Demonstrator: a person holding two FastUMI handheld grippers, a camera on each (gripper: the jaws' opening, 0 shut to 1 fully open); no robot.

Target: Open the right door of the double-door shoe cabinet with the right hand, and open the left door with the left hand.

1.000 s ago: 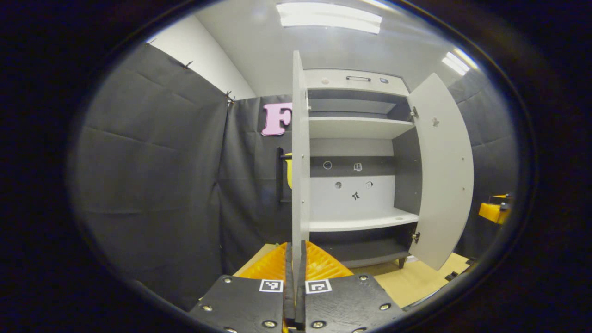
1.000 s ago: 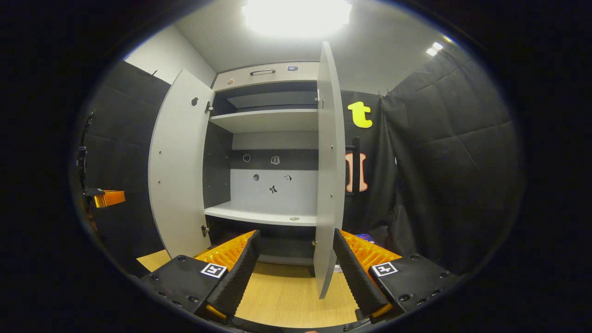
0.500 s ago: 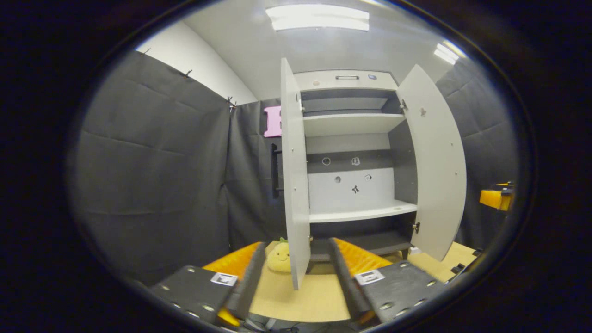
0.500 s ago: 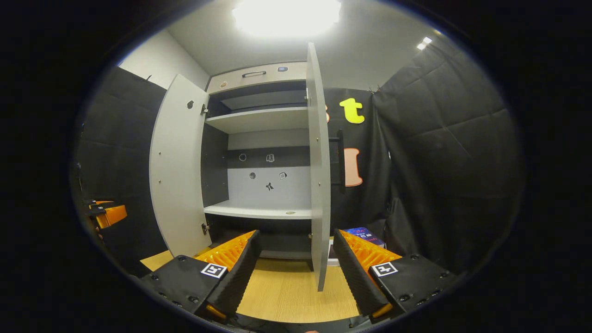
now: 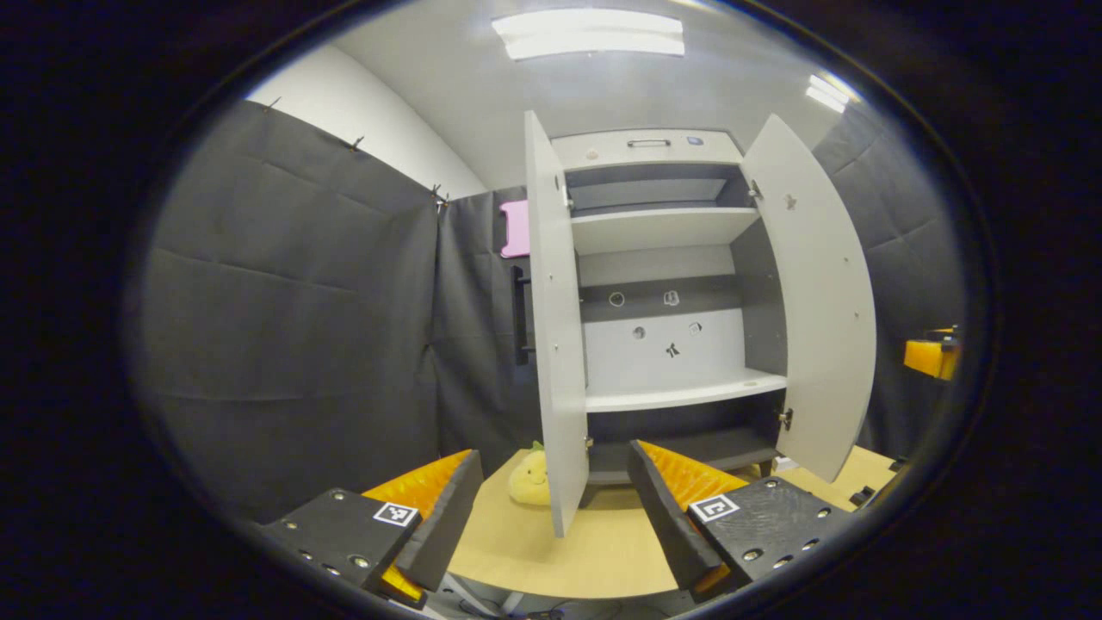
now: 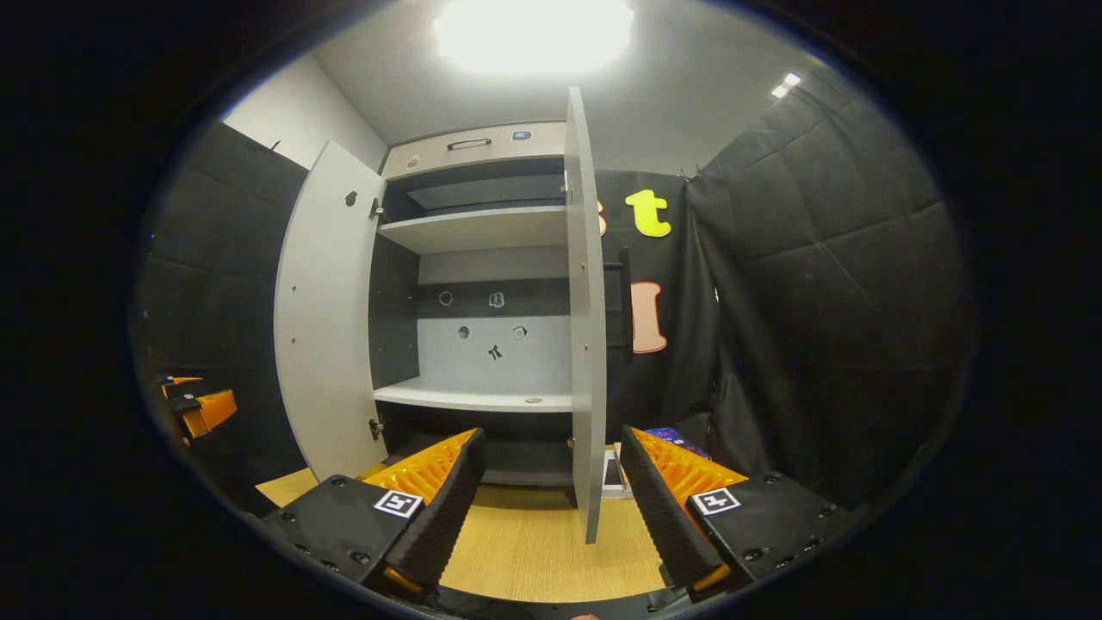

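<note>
Both doors of the shoe cabinet [image 5: 663,284] are swung open. The left door [image 5: 555,344] stands edge-on ahead of the spread left gripper [image 5: 551,508]; the right door [image 6: 585,327] likewise ahead of the spread right gripper [image 6: 547,504]. Either door could be knocked shut if a finger advanced against its edge.

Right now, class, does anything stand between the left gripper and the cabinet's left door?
Nothing visible does. In the left gripper view the left gripper has its jaws spread wide, and the left door hangs edge-on just past them, above bare floor. The yellow plush toy lies beside the door, not in the gap.
</note>
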